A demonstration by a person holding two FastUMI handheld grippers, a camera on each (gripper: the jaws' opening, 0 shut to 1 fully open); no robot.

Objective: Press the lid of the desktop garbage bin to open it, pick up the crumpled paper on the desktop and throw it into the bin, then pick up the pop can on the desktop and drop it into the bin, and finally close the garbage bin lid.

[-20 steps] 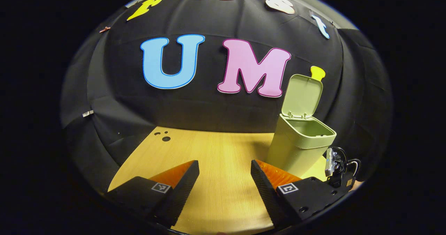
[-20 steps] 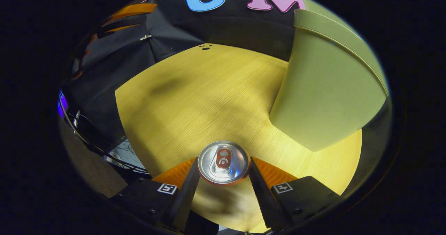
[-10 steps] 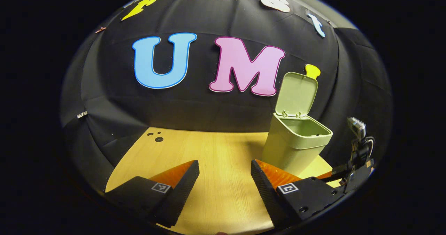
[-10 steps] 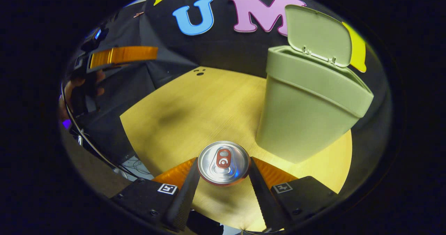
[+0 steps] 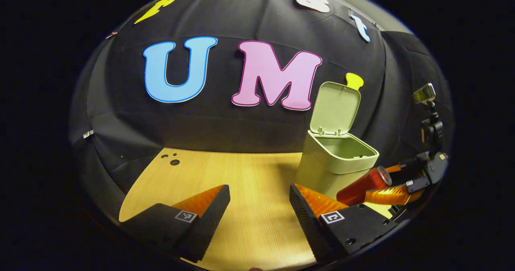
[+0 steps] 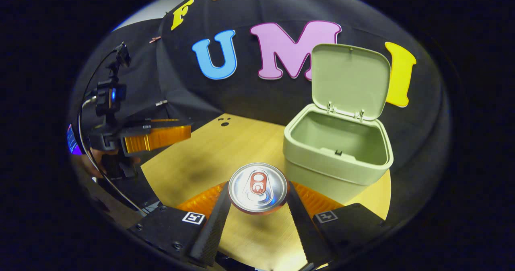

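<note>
There is one bin point(image 6: 336, 158), one pop can point(image 6: 258, 188) and two grippers, all over one wooden table point(image 6: 225, 150). The bin is pale green with smooth sides, and it gets a bit wider toward its top. It stands on the table near the black cloth wall point(image 6: 257, 94). Its lid point(image 6: 349, 80) is up — it stands almost straight at the back edge, held on by two small hinges. In the right gripper view you can look down into the bin, and the part of the inside that shows is bare green. The right gripper point(image 6: 258, 206) has the can squeezed between its two fingers, one finger pressing on each side. The can is off the table, up in the air, just in front of the bin and near its front rim. In that view the can's top faces us: a round silver top with a red pull tab in the middle and a thin red edge. In the left gripper view the can point(image 5: 364, 184) has a red side and is tipped over, with its top end pointing up toward the bin point(image 5: 336, 164), just beside the bin's front corner. The left gripper point(image 5: 259, 198) is spread wide with nothing between its fingers, low over the table point(image 5: 241, 174) — well apart from the bin.
</note>
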